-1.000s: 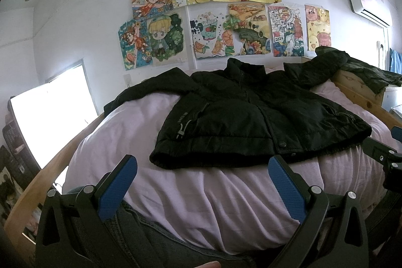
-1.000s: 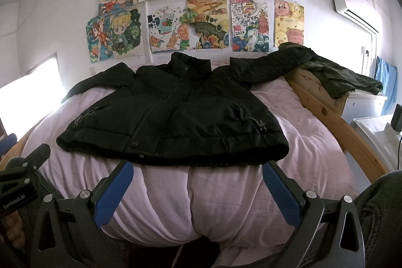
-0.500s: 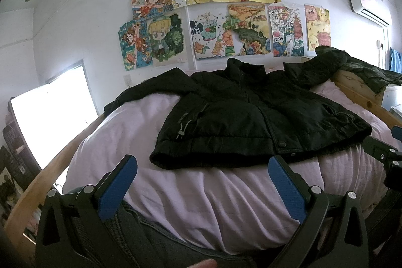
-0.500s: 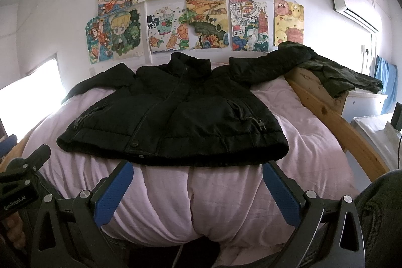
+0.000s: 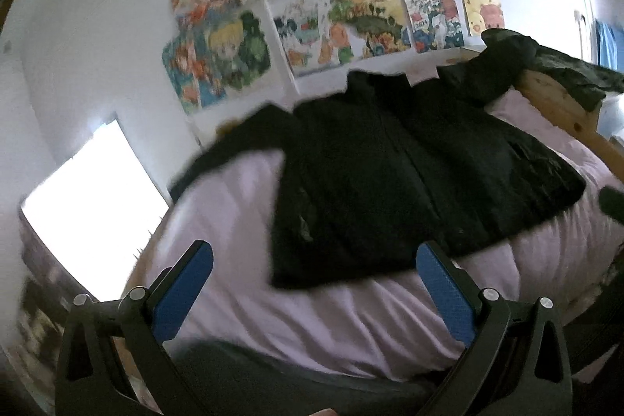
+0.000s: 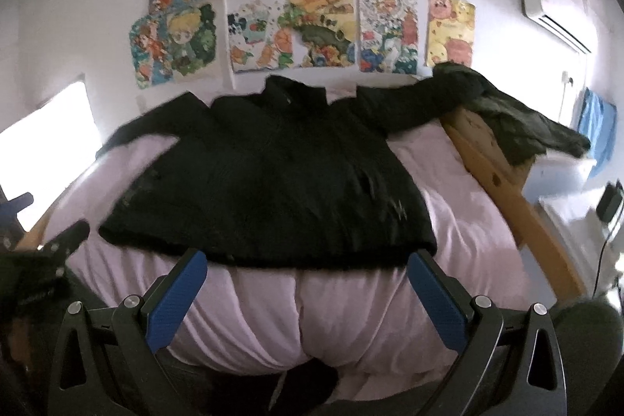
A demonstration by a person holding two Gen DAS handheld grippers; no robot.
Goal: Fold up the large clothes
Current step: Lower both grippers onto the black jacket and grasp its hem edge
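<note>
The black jacket (image 6: 269,182) lies spread front-up across the pink-sheeted bed (image 6: 343,307), sleeves out, hem nearest me. Both jaws stand wide apart and empty: the left hand-held gripper (image 5: 312,283) and right hand-held gripper (image 6: 304,287) hang just short of the hem. It looks padded, soft and bulky, probably slippery-shelled; I'd pinch a sleeve cuff or a hem corner.

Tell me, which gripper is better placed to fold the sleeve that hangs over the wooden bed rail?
Probably the right gripper: open, and the sleeve over the rail lies on its side.
</note>
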